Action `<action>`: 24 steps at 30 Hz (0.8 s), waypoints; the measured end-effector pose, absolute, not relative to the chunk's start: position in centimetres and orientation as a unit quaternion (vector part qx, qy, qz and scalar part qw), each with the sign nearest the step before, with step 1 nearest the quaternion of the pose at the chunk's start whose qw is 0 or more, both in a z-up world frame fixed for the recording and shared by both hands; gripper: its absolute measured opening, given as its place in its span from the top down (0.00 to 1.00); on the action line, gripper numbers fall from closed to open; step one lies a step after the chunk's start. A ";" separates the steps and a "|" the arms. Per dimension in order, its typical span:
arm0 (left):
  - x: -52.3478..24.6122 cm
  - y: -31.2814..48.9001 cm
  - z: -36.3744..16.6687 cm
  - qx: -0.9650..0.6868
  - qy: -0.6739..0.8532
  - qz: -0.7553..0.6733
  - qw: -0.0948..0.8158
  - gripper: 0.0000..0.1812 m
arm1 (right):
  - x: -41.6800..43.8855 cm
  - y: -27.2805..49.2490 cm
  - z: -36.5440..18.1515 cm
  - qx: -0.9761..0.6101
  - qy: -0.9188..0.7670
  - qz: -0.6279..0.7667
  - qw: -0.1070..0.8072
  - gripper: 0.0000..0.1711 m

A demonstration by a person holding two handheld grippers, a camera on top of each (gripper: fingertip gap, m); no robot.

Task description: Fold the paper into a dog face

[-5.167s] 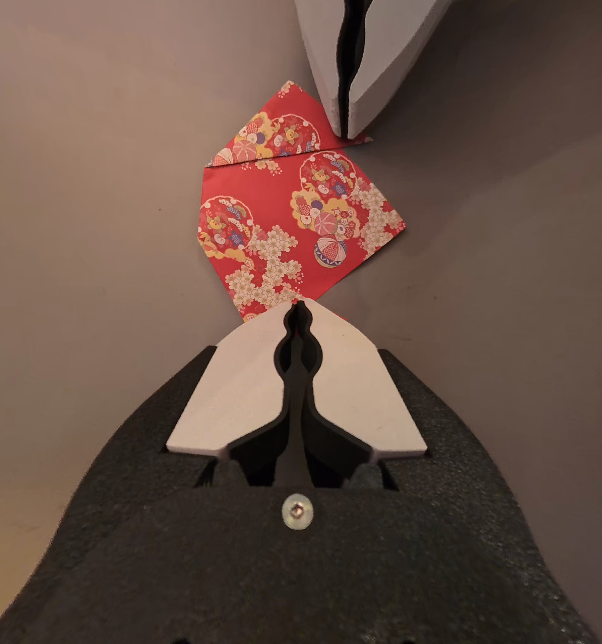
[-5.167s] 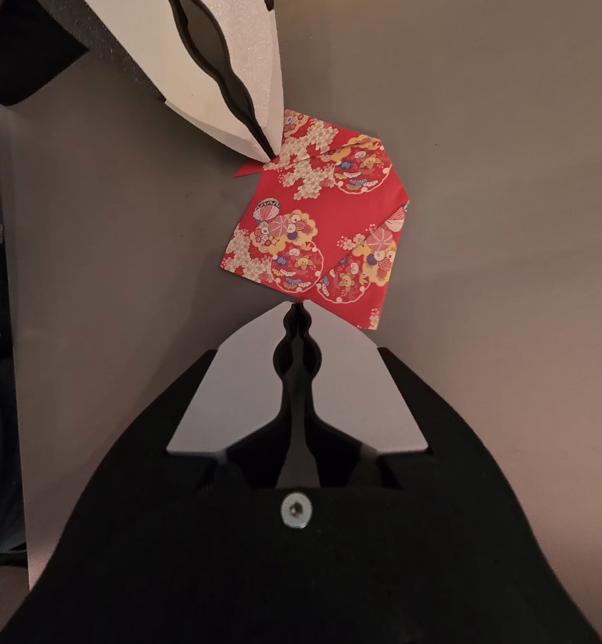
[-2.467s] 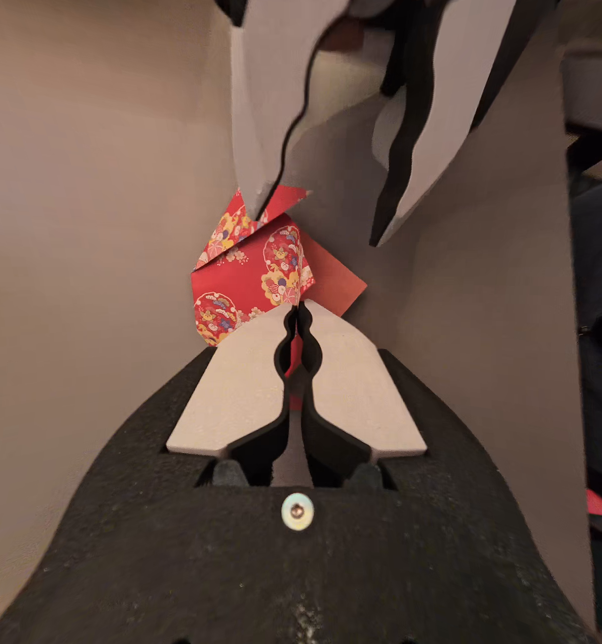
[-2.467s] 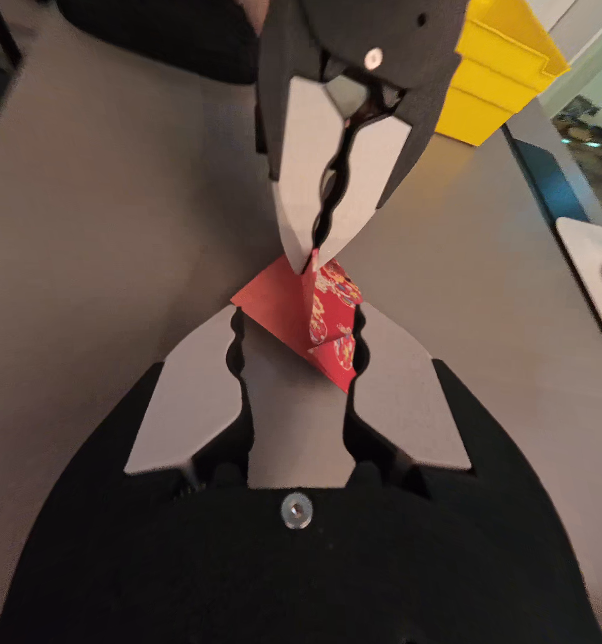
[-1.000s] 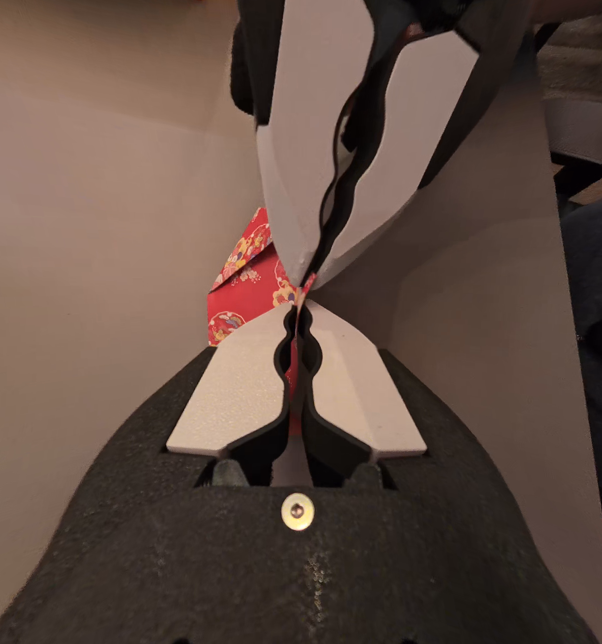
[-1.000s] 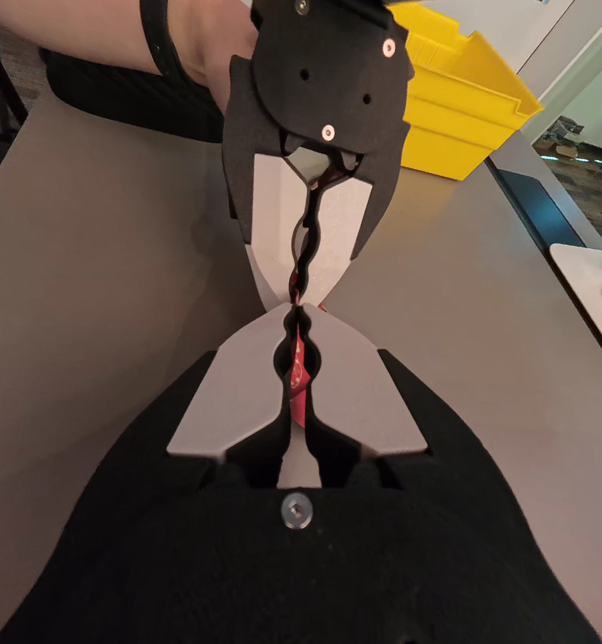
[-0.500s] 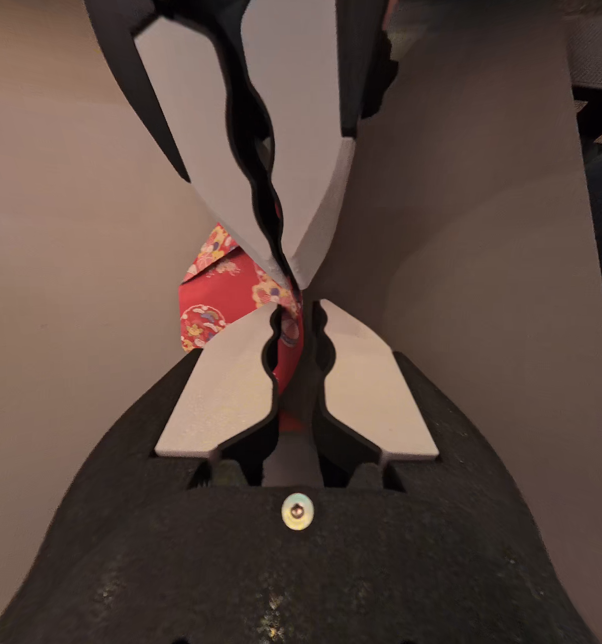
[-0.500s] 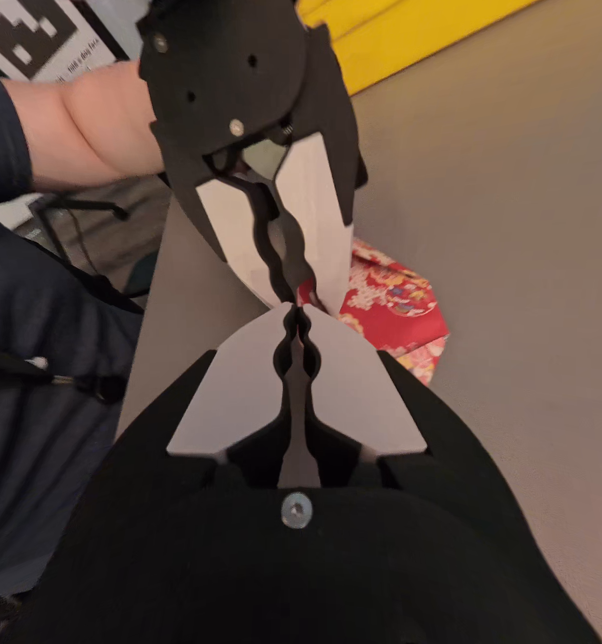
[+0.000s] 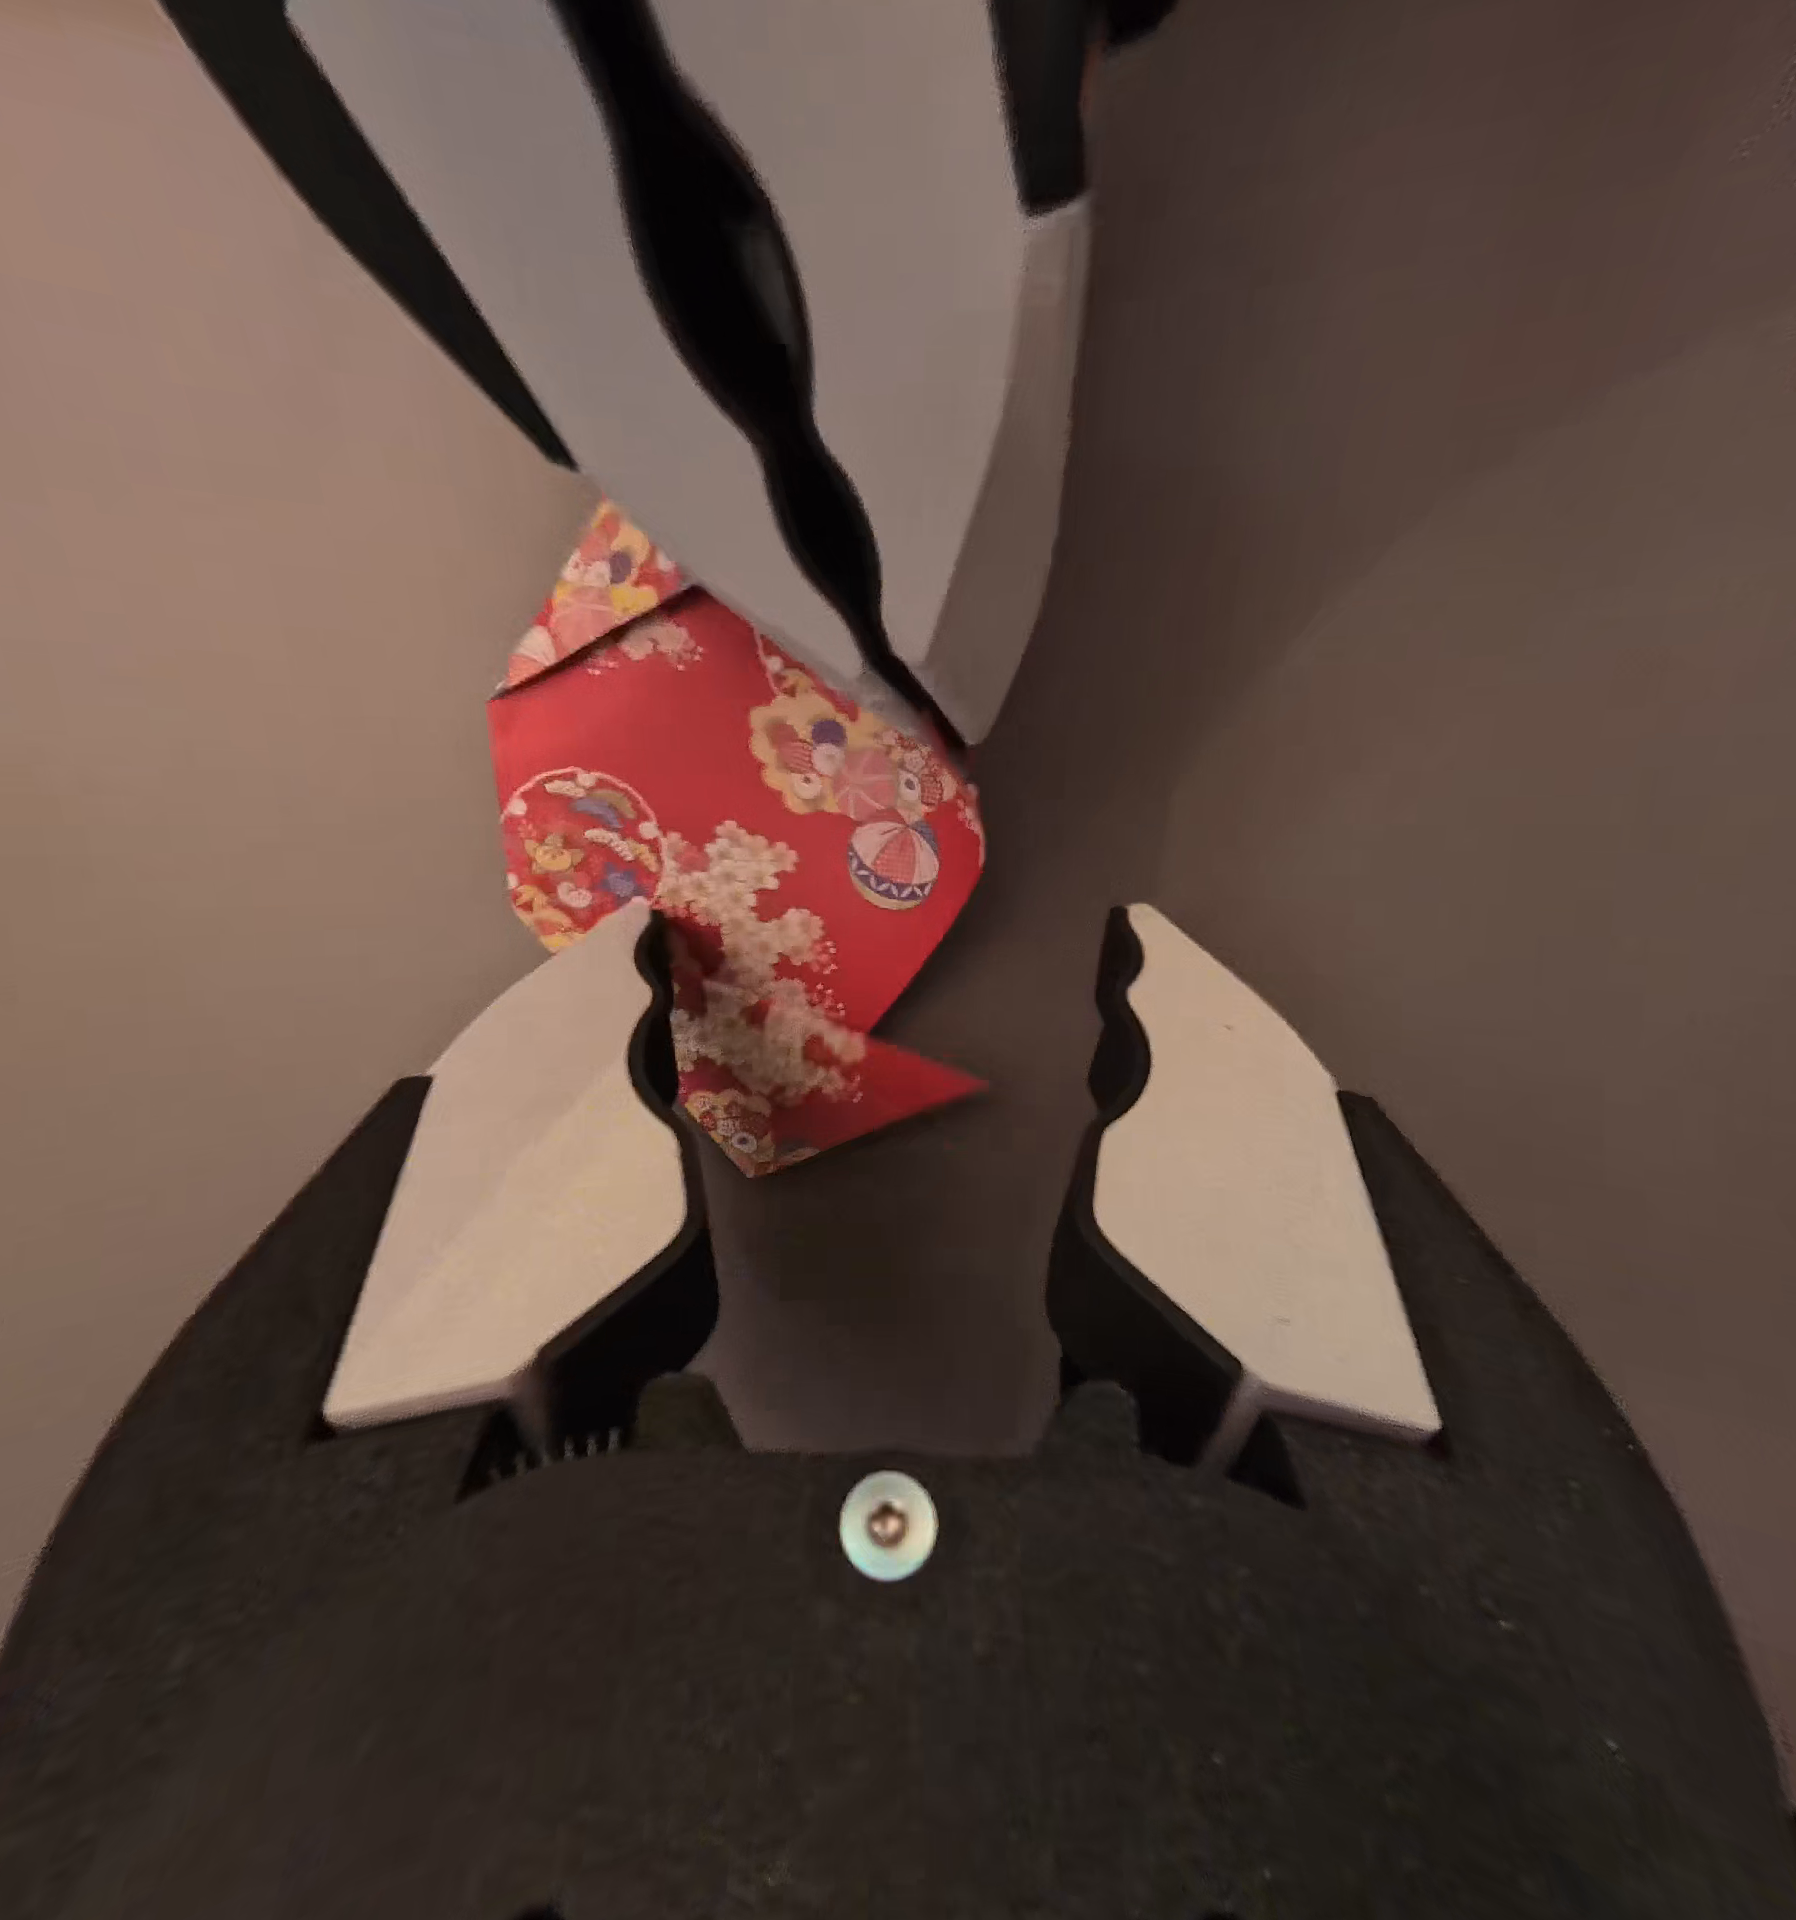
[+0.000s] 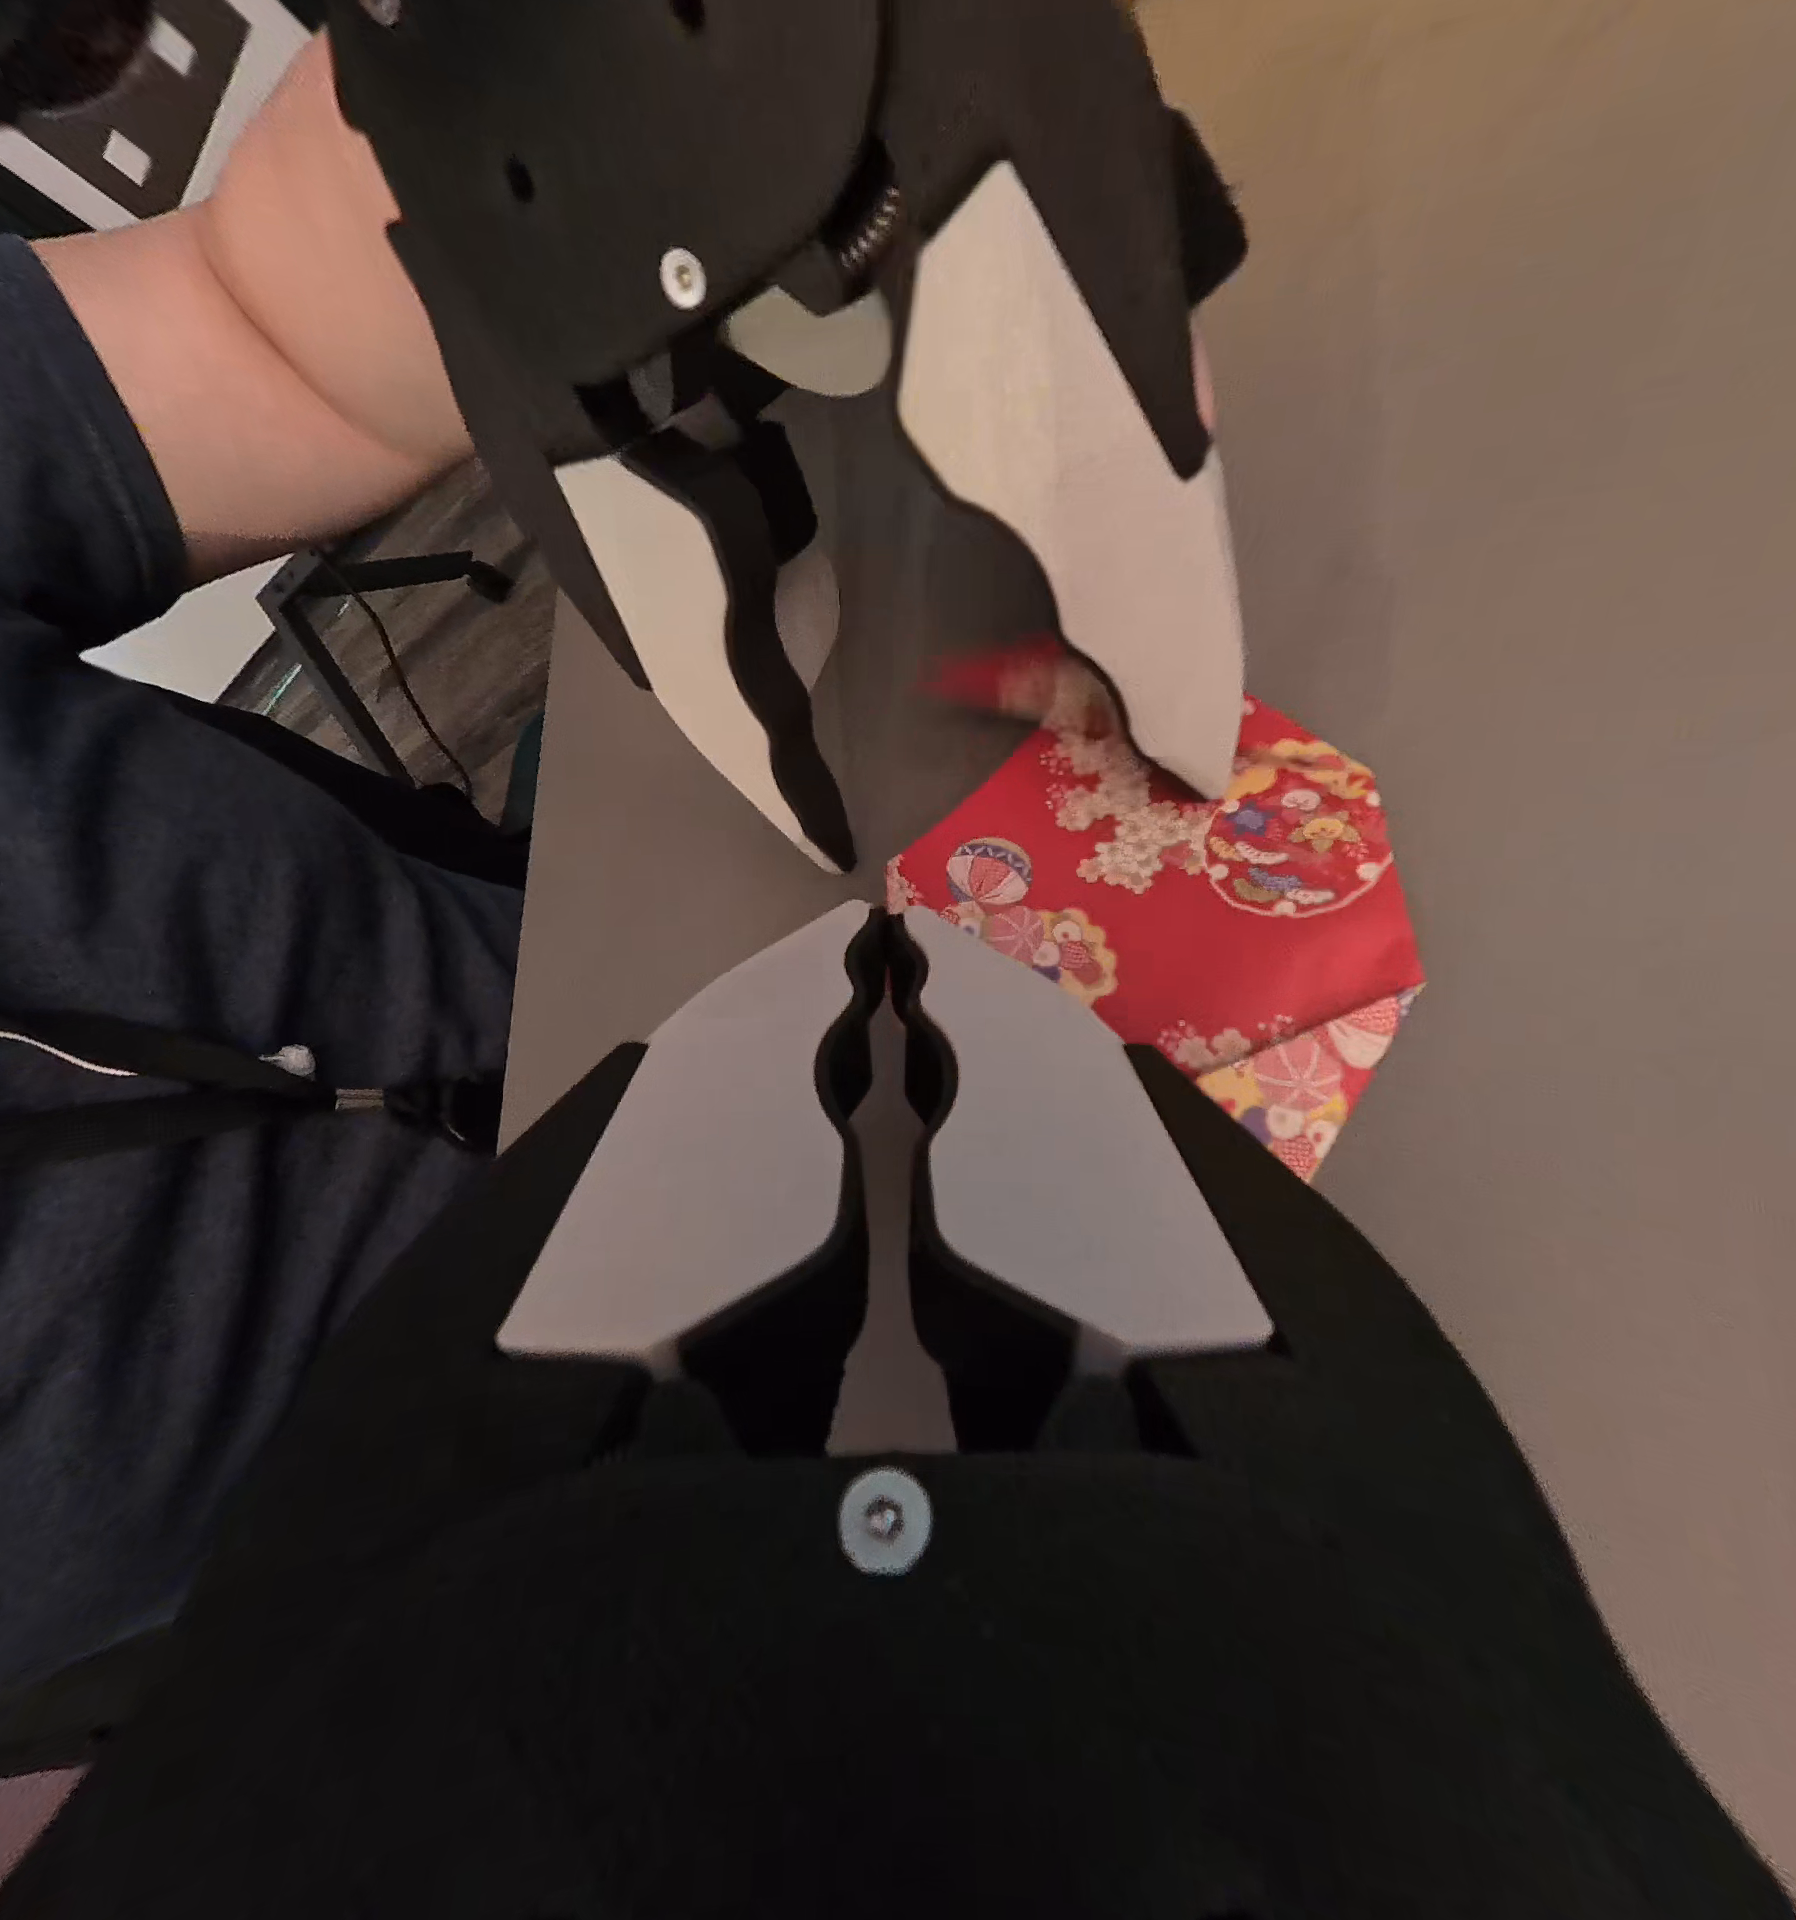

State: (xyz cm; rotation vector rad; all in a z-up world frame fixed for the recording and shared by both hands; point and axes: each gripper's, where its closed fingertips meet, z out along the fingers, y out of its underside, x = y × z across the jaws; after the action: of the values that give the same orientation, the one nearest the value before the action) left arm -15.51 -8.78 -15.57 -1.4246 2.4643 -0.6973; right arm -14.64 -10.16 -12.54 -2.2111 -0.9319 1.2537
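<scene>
The red flower-patterned paper [image 9: 748, 821], folded into a many-cornered shape, lies on the grey table [image 9: 250, 727]. My left gripper [image 9: 883, 920] is open wide just above its near end, where a small red flap [image 9: 904, 1081] sticks out. My right gripper [image 9: 930, 701] comes down from above, shut, with its tip on the paper's right corner. In the right wrist view my right gripper [image 10: 881, 916] is shut at the paper's [image 10: 1216, 935] near-left corner. The open left gripper [image 10: 1019, 810] stands over the paper, with one fingertip [image 10: 1200, 769] touching it.
A person's bare forearm [image 10: 281, 384] and dark-sleeved body [image 10: 198, 935] are at the left of the right wrist view, beyond the table's edge [image 10: 530, 935]. A black-and-white marker card [image 10: 125, 145] shows at the top left. My left and right fingertips are right by each other.
My left gripper has opened wide and let go of the paper. The paper has come down from between both grippers and now lies on the table. The right gripper stays shut.
</scene>
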 end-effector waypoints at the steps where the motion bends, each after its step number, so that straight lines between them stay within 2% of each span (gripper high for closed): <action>1: -15.5 -8.7 -15.6 -0.481 0.839 -0.232 0.109 0.58 | -14.6 -10.1 -12.6 -0.800 -0.333 0.452 0.212 0.99; 5: -15.5 -8.6 -15.8 -0.472 0.839 -0.234 0.133 0.64 | -14.2 -9.1 -12.8 -0.809 -0.316 0.450 0.208 0.99; 13: -15.3 -8.5 -15.8 -0.474 0.832 -0.248 0.143 0.66 | -14.0 -8.1 -14.4 -0.829 -0.333 0.411 0.183 0.99; 24: -15.2 -8.3 -15.7 -0.472 0.832 -0.252 0.144 0.67 | -13.4 -7.2 -15.3 -0.832 -0.388 0.304 0.254 0.99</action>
State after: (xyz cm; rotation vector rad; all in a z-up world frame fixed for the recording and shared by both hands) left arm -15.23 -8.31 -15.75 -1.3605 2.3993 -0.7251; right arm -13.44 -7.23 -15.27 -2.2606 -1.0547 0.8271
